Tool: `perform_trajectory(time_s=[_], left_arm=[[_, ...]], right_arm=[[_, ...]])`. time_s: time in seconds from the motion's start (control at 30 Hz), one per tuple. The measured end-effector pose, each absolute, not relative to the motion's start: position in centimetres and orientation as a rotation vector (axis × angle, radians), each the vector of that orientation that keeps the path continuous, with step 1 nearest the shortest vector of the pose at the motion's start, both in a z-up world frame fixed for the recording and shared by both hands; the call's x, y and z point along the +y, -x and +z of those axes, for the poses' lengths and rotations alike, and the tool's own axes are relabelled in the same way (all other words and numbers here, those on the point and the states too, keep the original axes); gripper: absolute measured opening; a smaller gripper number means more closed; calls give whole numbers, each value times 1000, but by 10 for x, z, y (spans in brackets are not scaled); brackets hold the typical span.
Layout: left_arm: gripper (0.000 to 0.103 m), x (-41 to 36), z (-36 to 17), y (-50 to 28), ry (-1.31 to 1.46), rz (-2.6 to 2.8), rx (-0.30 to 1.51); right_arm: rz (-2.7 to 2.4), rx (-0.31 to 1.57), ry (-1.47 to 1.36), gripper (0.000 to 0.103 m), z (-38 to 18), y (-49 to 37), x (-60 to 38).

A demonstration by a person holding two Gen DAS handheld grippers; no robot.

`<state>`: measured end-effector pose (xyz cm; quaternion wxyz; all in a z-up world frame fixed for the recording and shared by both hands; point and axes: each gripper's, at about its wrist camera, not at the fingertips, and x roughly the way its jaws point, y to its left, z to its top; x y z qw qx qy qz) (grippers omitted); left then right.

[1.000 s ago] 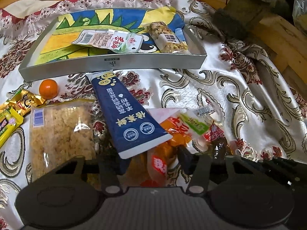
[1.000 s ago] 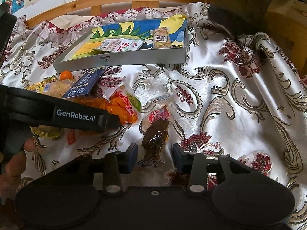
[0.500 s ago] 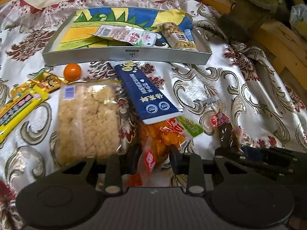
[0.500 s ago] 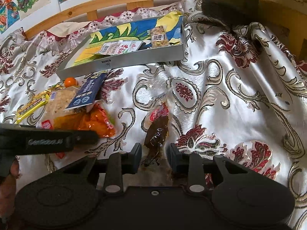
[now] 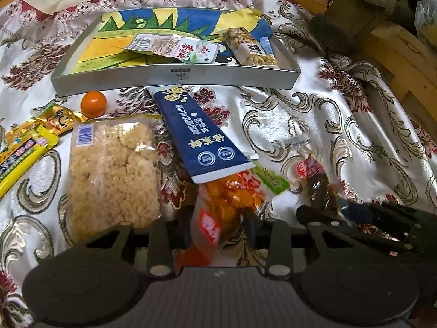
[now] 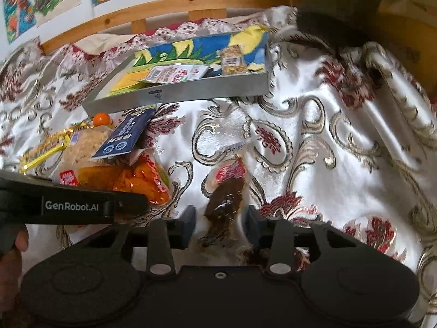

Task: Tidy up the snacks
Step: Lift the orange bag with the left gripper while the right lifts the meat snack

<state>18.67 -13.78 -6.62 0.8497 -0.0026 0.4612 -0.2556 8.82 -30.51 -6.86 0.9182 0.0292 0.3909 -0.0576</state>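
Observation:
My left gripper [image 5: 218, 218] is open, its jaws on either side of the near end of an orange snack bag [image 5: 226, 205], which lies partly under a dark blue packet [image 5: 196, 134]. The bag also shows in the right wrist view [image 6: 131, 177]. My right gripper [image 6: 220, 224] is open, its jaws on either side of the near end of a dark brown snack pack [image 6: 225, 194] on the cloth; this pack also shows in the left wrist view [image 5: 316, 186]. A grey tray [image 5: 174, 78] at the back holds a white pouch [image 5: 174, 47] and a nut bar [image 5: 250, 47].
A puffed rice pack [image 5: 112, 172], a small orange [image 5: 93, 104] and yellow and gold stick packets [image 5: 30, 142] lie left on the patterned cloth. A wooden bed rail [image 6: 164, 8] runs behind the tray. The left gripper's body [image 6: 68, 205] crosses the right wrist view.
Both grippers have opened wider and sit slightly closer around their snack packs. The left view has shifted a little nearer the orange bag.

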Motion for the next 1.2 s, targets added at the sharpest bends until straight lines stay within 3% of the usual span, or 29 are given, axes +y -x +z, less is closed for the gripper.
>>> perform_trajectory(time_s=[0.63, 1.2], left_arm=[[29, -88, -42, -138, 128, -471, 1008], [29, -68, 17, -136, 234, -473, 841]], right_arm=[[-69, 596, 328, 35, -41, -51, -254], [-46, 384, 278, 36, -7, -33, -254]])
